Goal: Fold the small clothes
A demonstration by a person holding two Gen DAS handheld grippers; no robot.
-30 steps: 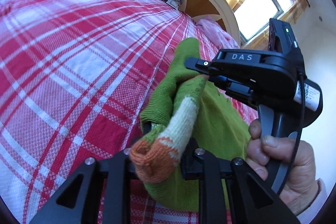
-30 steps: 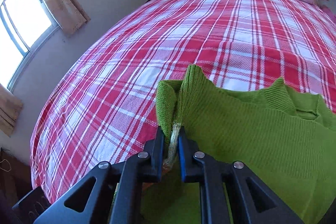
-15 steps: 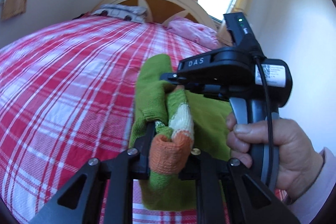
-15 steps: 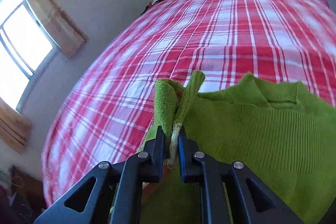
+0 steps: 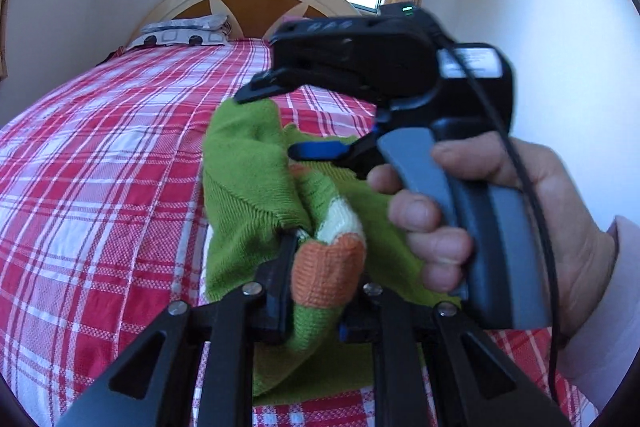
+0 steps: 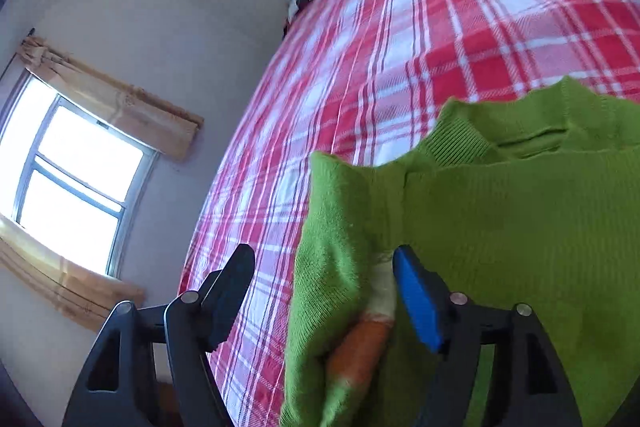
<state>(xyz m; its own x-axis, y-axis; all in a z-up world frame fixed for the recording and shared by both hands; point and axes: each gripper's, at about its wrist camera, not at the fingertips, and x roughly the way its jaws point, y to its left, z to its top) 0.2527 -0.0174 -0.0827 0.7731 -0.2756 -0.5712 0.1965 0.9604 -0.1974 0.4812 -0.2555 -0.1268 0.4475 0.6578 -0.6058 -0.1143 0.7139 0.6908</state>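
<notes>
Bright daylight from blown-out windows; fisheye-warped edges, slight motion blur.

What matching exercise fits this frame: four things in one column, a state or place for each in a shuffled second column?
Things:
1. left gripper
2. right gripper
3. green sweater
4. grey patterned pillow

States or places:
A. jaws spread open
B. beside the headboard
C. shut on the orange cuff
D. draped over the plaid bedspread

Pairs: 1-C, 2-A, 3-D, 4-B
</notes>
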